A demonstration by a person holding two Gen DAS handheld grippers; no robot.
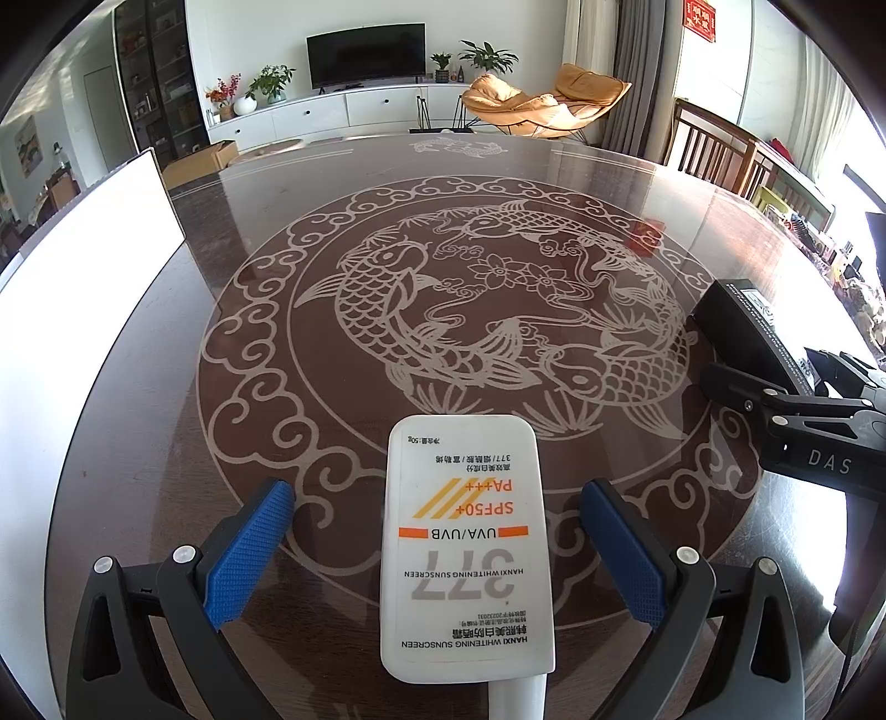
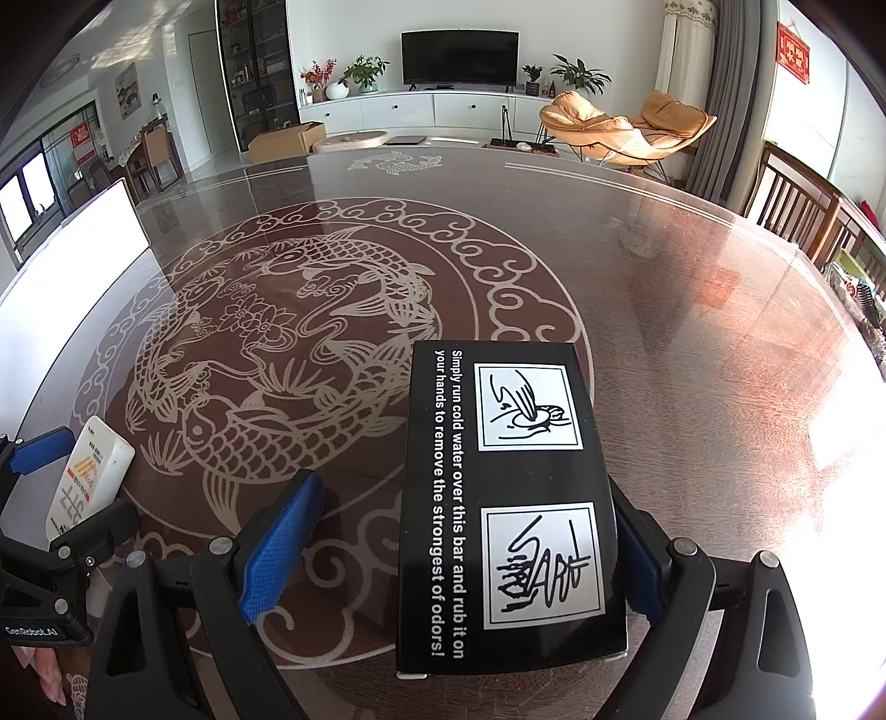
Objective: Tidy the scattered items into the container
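1. A living room fills the background: a dark television (image 1: 366, 54) on a white cabinet at top centre, potted plants beside it, and an orange lounge chair (image 1: 545, 105) to the upper right. Wooden chairs stand at the right edge of both views.
2. The surface is a dark, glossy table (image 1: 637, 183) with a pale koi-and-cloud pattern (image 1: 487, 310) in its middle.
3. A white container wall (image 1: 94, 288) rises at the left edge of the left wrist view and at the upper left of the right wrist view; its inside cannot be seen.
4. Nothing else lies on the table between the grippers and the container.
5. The white sunscreen tube (image 1: 468, 548) reads, upside down, "HANXI WHITENING SUNSCREEN", "377", "UVA/UVB", "SPF50+" and "PA+++". The black box (image 2: 509, 509) reads "Simply run cold water over this bar and rub it on your hands to remove the strongest of odors!" beside two drawings.
6. One gripper body is marked "DAS", the other "GenRobot.AI".
7. The left gripper (image 1: 437, 554) is spread wide; the tube lies between its blue pads with a clear gap on each side.
8. The right gripper (image 2: 459, 548) is also spread wide; the box sits against its right pad, while its left pad is apart.
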